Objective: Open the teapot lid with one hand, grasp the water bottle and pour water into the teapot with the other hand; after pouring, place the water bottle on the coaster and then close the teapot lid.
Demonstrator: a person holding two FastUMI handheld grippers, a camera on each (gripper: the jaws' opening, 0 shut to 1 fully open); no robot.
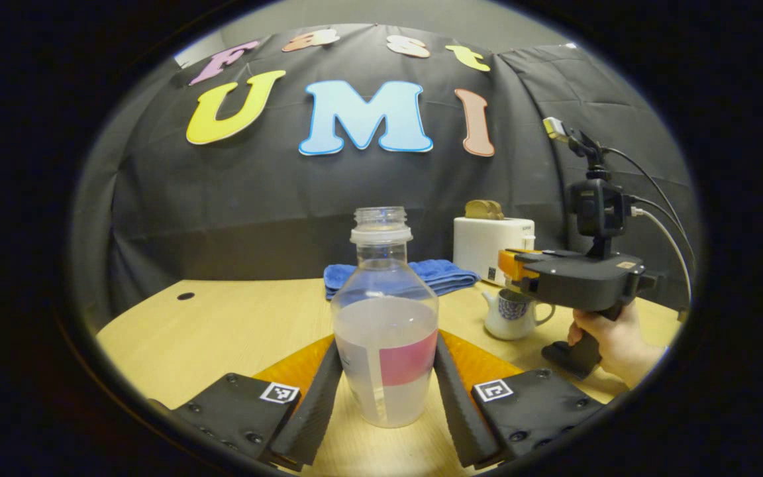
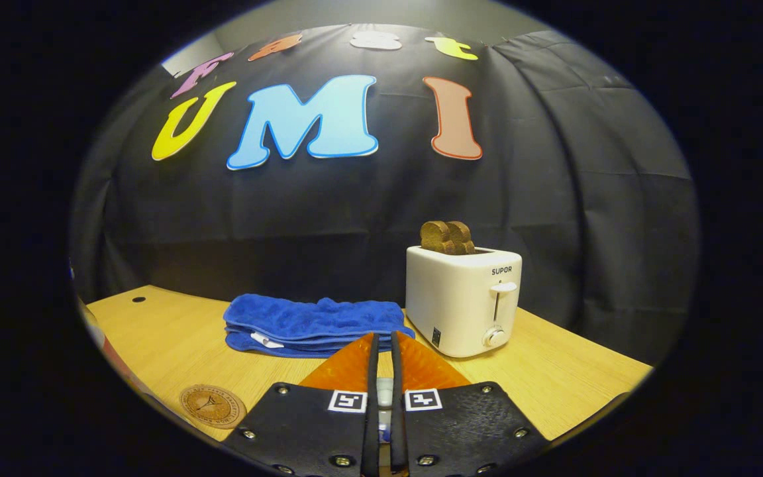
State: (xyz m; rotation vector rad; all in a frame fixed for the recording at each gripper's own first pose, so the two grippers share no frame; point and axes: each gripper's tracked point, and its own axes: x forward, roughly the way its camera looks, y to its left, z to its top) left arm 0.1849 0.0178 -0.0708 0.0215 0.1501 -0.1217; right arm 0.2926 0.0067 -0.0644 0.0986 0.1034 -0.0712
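An uncapped clear water bottle (image 1: 385,331), about half full and with a pink label, stands upright between the fingers of my left gripper (image 1: 386,344), which press on both its sides. A small white teapot (image 1: 510,318) with a blue pattern sits on the table to the right. My right gripper (image 1: 514,268), held by a hand (image 1: 613,344), hovers just over the teapot's top and hides it. In the right gripper view, my right gripper (image 2: 385,339) is nearly closed on a small white and blue piece, seemingly the lid's knob. A round brown coaster (image 2: 212,405) lies at the lower left.
A white toaster (image 2: 464,301) with two slices of bread stands at the back right, also seen behind the teapot (image 1: 491,248). A folded blue towel (image 2: 315,324) lies beside it near the wall. The wooden table (image 1: 222,324) has bare room on the left.
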